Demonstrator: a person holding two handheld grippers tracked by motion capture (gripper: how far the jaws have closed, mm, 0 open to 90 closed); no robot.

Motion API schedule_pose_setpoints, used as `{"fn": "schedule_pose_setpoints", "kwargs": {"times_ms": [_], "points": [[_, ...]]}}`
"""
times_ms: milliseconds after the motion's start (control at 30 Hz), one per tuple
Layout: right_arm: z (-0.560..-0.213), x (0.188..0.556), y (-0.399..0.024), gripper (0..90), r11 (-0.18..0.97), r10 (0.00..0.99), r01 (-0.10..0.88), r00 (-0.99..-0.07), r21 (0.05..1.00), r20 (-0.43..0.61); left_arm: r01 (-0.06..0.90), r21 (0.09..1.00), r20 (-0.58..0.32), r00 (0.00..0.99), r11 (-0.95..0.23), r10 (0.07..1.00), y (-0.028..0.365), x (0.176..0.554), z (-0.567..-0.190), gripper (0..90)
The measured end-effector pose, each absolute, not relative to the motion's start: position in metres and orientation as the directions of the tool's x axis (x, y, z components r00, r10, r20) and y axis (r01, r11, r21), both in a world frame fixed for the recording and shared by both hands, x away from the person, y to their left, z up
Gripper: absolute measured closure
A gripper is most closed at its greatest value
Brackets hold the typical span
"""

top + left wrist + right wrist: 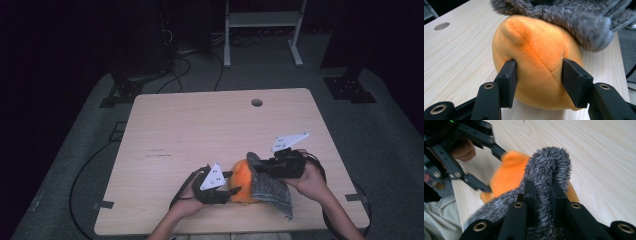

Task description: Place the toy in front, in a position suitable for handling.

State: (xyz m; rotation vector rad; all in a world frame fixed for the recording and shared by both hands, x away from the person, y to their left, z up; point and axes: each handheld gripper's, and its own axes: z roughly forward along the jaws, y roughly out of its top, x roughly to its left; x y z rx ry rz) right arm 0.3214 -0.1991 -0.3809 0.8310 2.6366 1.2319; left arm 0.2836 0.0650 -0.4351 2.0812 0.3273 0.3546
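Left tongs [537,75] clamped on the orange plush [536,62], one jaw pressing each flank, plush resting on the desk [200,125] right ahead. Right tongs [541,195] pinched narrow on a fold of grey fleece [549,167], draped over the plush top and hanging down the far side. Likely light, soft, squashy; no breakage risk, though fleece apt to slip. Best gripped deep across the plush's middle; fleece by a bunched fold.

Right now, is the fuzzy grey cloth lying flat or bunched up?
Bunched up. The right gripper pinches a fold of the grey cloth, lifting it over the orange plush toy.
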Motion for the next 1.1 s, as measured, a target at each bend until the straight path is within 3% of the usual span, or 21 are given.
{"fn": "schedule_pose_setpoints", "kwargs": {"times_ms": [467,600,833,1100], "points": [[-0.416,0.308,-0.246,77.9,0.475,0.639,0.530,-0.757,0.702,0.140,0.157,0.853,0.062,0.916,-0.497,0.397,0.072,0.291,-0.438,45.7],[-0.402,0.292,-0.243,77.9,0.430,0.588,0.489,-0.790,0.759,0.175,0.187,0.859,0.031,0.911,-0.478,0.412,0.075,0.295,-0.441,45.4],[-0.383,0.295,-0.199,77.9,0.478,0.507,0.388,-0.854,0.788,0.113,0.199,0.854,0.025,0.908,-0.481,0.419,0.077,0.295,-0.442,45.6],[-0.410,0.313,-0.225,78.1,0.419,0.574,0.493,-0.794,0.763,0.198,0.209,0.853,0.011,0.908,-0.477,0.418,0.080,0.298,-0.445,45.5]]}}
